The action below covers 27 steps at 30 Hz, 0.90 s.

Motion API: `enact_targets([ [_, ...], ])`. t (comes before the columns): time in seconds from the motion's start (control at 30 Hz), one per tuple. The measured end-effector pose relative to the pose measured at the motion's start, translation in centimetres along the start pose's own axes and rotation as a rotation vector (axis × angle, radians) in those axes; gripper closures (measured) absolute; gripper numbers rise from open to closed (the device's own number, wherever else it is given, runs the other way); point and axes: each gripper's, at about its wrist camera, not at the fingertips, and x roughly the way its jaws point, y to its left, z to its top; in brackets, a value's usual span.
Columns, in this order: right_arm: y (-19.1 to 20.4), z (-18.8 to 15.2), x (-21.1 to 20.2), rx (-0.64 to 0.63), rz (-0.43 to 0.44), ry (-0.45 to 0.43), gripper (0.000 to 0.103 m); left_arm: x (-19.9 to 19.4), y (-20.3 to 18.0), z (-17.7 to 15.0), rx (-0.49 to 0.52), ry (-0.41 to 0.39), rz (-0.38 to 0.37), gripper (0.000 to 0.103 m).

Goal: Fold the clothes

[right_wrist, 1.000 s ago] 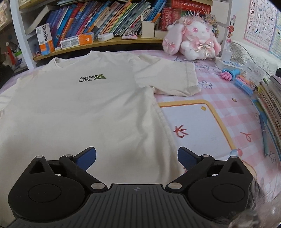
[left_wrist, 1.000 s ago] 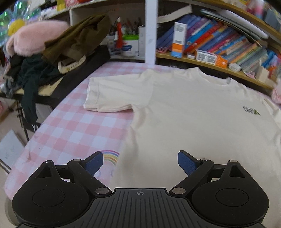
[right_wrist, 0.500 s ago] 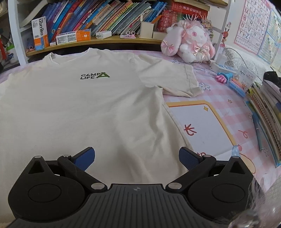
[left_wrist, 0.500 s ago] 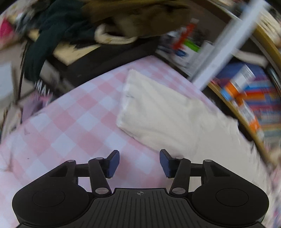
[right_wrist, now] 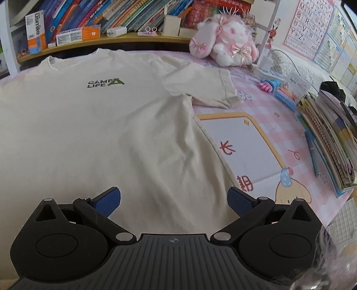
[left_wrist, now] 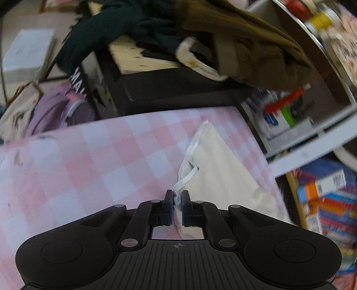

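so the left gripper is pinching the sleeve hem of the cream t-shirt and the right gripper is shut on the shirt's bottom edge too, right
Not quite. The right gripper is open above the cream t-shirt, holding nothing, as the right wrist view shows. The left gripper does pinch the sleeve hem.

Child's bedroom: bookshelf [right_wrist: 116, 15], plush rabbit [right_wrist: 225, 45]

T-shirt [right_wrist: 93, 125] flat on desk [right_wrist: 252, 138], collar toward bookshelf [right_wrist: 133, 40] behind | plush toy [right_wrist: 225, 51] behind its sleeve [right_wrist: 200, 89] | stacked books [right_wrist: 330, 133] right | left claw [left_wrist: 177, 200] at other sleeve's hem | right claw [right_wrist: 174, 200] over lower shirt
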Motion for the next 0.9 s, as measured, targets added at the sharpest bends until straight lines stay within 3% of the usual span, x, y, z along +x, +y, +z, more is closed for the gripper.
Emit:
enact_targets([
  [0.07,-0.2,-0.1,0.1,0.001,-0.001,0.007,0.0,-0.5,-1.4,0.1,0.033,-0.024,-0.017,0.098],
  [0.1,-0.4,-0.2,0.2,0.002,-0.001,0.009,0.0,-0.8,-2.8,0.0,0.098,-0.043,-0.043,0.098],
  [0.2,-1.4,-0.2,0.8,0.033,-0.005,0.019,0.0,-2.1,-8.8,-1.5,0.381,-0.032,-0.179,0.098],
  [0.33,-2.8,0.2,1.4,0.071,-0.002,0.026,0.0,-3.3,-16.2,-9.0,0.914,0.15,-0.357,0.097],
  [0.37,-3.0,0.3,1.5,0.077,0.001,0.025,0.0,-2.9,-17.0,-11.5,1.042,0.23,-0.366,0.089],
  [0.43,-3.4,0.5,1.8,0.086,0.009,0.025,0.0,-1.3,-17.1,-15.2,1.208,0.354,-0.32,0.087],
  [0.47,-3.6,0.5,1.9,0.086,0.015,0.027,0.0,-0.4,-16.7,-16.4,1.25,0.358,-0.25,0.086],
  [0.5,-3.7,0.5,2.0,0.084,0.019,0.03,0.0,0.1,-16.3,-16.7,1.249,0.343,-0.193,0.076],
  [0.53,-3.8,0.5,2.1,0.08,0.02,0.032,0.0,0.0,-15.7,-16.1,1.192,0.331,-0.205,0.067],
  [0.57,-3.9,0.5,2.1,0.077,0.021,0.035,0.0,-0.2,-15.2,-15.4,1.135,0.319,-0.216,0.049],
  [0.6,-4.0,0.4,2.2,0.074,0.022,0.037,0.0,-0.3,-14.6,-14.7,1.076,0.306,-0.229,0.039],
  [0.73,-4.8,0.2,2.9,0.095,0.014,0.065,0.0,-0.2,-13.7,-12.4,0.931,0.2,-0.246,0.039],
  [0.9,-5.1,-0.1,3.2,0.096,0.014,0.078,0.0,1.0,-16.9,-13.1,0.986,0.138,-0.266,0.039],
])
